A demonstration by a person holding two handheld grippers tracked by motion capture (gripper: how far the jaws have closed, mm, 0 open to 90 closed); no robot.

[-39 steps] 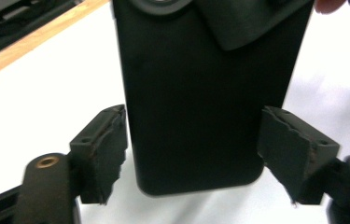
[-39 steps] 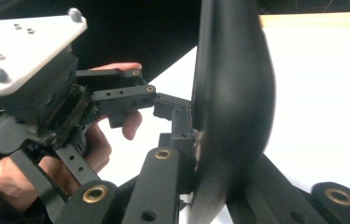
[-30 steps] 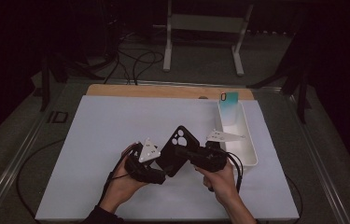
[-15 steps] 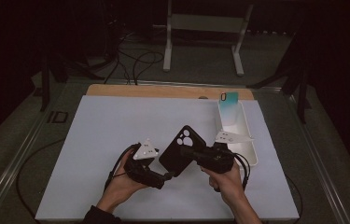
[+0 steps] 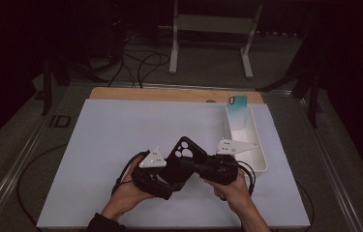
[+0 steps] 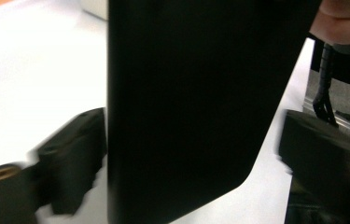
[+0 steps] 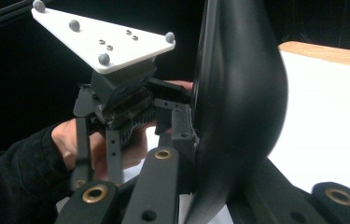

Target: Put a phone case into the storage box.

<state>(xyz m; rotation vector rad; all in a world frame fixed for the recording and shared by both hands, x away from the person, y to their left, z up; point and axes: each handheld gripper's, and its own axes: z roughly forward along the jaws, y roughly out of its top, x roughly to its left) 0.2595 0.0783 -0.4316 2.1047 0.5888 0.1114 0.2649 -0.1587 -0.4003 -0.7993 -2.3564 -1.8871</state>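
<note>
A black phone case (image 5: 183,155) with a camera cut-out hangs tilted above the white mat (image 5: 121,135), between both grippers. My right gripper (image 5: 192,167) is shut on its lower part; in the right gripper view the case (image 7: 238,93) stands edge-on between the jaws. My left gripper (image 5: 168,182) reaches in from the left. In the left gripper view the case (image 6: 196,93) sits between wide-apart, blurred jaws, with a gap of mat showing beside the right one. The left gripper (image 7: 130,135) appears beyond the case in the right gripper view.
A white tray (image 5: 259,157) lies at the right of the mat, with a teal phone case (image 5: 237,112) leaning up at its far end. A wooden board edge (image 5: 169,94) runs along the back. Cables and a stand (image 5: 208,38) are on the floor beyond.
Both hands and the black case have shifted slightly towards the person. The right gripper has kept its hold throughout.
</note>
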